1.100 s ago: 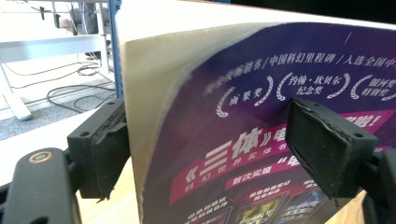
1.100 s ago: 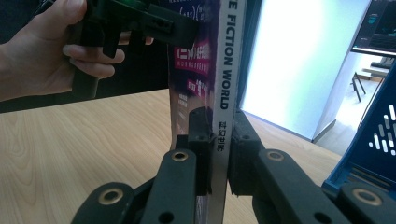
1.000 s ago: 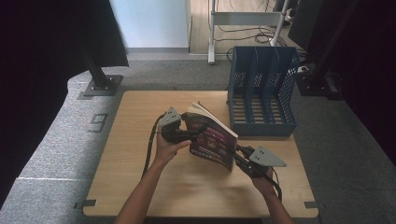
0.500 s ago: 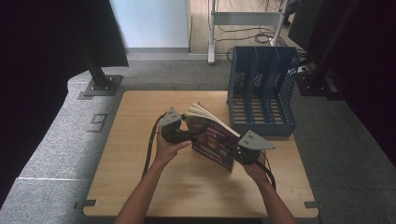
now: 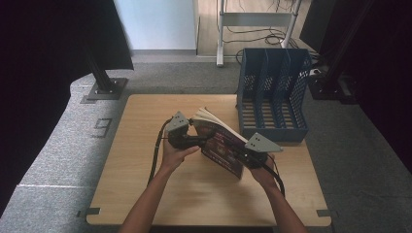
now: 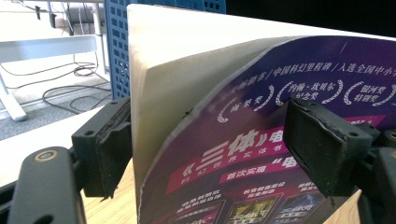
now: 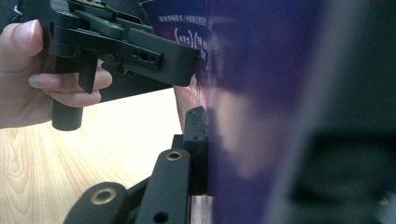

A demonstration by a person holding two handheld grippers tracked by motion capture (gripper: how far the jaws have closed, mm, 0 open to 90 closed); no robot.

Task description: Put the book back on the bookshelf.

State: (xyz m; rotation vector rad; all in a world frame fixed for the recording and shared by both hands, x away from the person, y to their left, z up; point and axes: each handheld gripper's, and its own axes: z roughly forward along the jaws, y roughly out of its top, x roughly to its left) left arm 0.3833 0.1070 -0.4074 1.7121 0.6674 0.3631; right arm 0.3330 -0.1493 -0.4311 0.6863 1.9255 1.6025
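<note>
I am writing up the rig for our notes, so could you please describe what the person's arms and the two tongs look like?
Both forearms are bare, with no sleeves or gloves in view. The left tongs and right tongs are black, each topped by a grey three-cornered plate and trailing a black cable. Up close, the jaws are blocky, with dark worn pads and brass-coloured pivot rings.

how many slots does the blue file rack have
3, side by side in the blue file rack at the table's far right corner: left, middle and right, all open at the top. Their lower parts are partly hidden by the walls.
</note>
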